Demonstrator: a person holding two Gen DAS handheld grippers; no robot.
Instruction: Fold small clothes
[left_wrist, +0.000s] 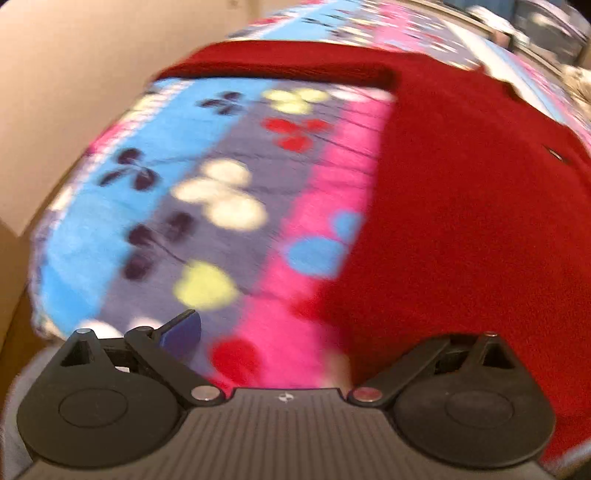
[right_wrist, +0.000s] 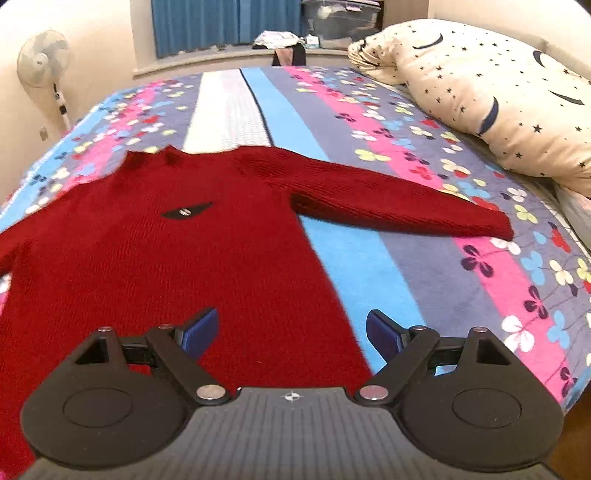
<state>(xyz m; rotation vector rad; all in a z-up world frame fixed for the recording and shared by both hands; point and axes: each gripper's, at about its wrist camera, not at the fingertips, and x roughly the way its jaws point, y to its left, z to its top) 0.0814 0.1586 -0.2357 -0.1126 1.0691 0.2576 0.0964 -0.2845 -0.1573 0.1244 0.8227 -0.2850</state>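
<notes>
Wide-open and empty, the right gripper (right_wrist: 291, 332) is held over the hem of a soft, limp red knitted sweater (right_wrist: 177, 251), best pinched at hem corners or cuffs; the left gripper (left_wrist: 280, 332) appears spread too, one finger hidden

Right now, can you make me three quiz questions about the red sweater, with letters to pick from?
1. Where does the red sweater lie?
A. on the flowered blanket
B. on the floor
C. on the pillow

2. What colour are the pads on the right gripper fingers?
A. yellow
B. blue
C. white

3. How is the sleeve near the pillow?
A. folded over the chest
B. rolled up
C. stretched out flat

Answers: 1 A, the blanket shows all around the sweater; 2 B, both pads look blue; 3 C, the sleeve reaches sideways across the blanket, unfolded.
</notes>
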